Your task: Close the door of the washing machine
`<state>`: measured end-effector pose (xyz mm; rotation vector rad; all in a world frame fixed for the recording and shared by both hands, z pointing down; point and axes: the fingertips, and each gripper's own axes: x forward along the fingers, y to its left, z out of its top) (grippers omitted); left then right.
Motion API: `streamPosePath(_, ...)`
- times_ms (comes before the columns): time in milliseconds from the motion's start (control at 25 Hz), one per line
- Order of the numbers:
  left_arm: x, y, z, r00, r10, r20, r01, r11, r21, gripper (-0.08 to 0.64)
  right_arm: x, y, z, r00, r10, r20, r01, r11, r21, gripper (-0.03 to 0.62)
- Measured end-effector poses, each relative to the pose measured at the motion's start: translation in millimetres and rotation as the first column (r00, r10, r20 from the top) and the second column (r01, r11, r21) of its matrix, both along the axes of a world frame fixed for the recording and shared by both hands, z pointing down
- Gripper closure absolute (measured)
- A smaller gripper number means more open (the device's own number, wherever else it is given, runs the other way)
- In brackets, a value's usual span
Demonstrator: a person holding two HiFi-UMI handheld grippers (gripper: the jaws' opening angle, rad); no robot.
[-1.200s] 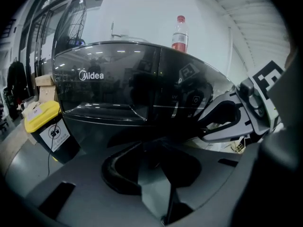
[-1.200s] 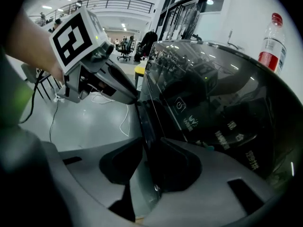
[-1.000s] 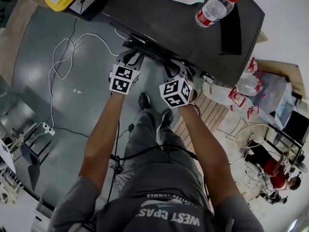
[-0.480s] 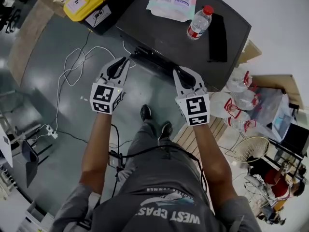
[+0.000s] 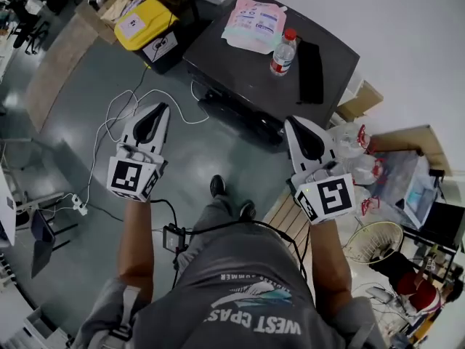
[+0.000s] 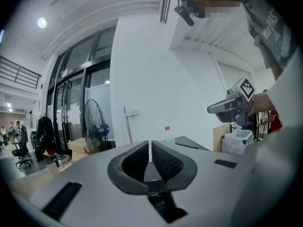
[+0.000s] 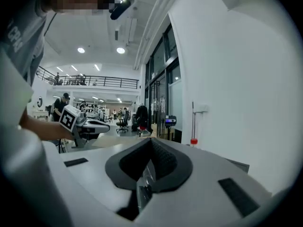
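Left tongs (image 5: 159, 107) and right tongs (image 5: 292, 122) shut, empty, before dark-topped washing machine (image 5: 240, 65).

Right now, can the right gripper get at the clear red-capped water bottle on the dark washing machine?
Probably yes: nothing stands between the right gripper and the clear red-capped water bottle, upright on the dark washing machine. The jaws are shut and empty, so they must open first.

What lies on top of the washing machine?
On the washing machine: a pink-and-white packet, a water bottle with red cap, a flat black object. Anything under the packet is covered.
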<state>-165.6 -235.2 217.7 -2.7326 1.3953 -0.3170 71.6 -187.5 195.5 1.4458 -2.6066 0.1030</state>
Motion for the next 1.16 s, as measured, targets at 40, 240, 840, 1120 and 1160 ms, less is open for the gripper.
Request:
streamPosePath(40, 0, 7, -11, 1.000, -0.002, -0.006, 0.002, 1.000, 0.024, 0.526, 4, 8, -12, 1.000, -0.004, 0.005, 0.004, 1.000, 0.018, 0.563)
streamPosePath(240, -5, 46, -59, 1.000, -0.014, -0.013, 0.015, 0.992, 0.126, 0.526, 18, 49, -53, 0.999, -0.037, 0.011, 0.037, 0.998, 0.053, 0.565)
streamPosePath(840, -8, 129, -101, 0.998, -0.061, -0.020, 0.064, 0.980, 0.190, 0.526, 46, 132, -90, 0.999, -0.040, 0.000, 0.040, 0.992, 0.116, 0.566)
streamPosePath(1120, -9, 144, -103, 0.998, -0.060, -0.022, 0.063, 0.981, 0.185, 0.526, 46, 147, -91, 0.999, -0.034, -0.002, 0.034, 0.993, 0.113, 0.565)
streamPosePath(1160, -10, 146, -103, 0.998, -0.060, -0.021, 0.063, 0.981, 0.184, 0.526, 46, 149, -91, 0.999, -0.033, -0.002, 0.033, 0.993, 0.112, 0.565)
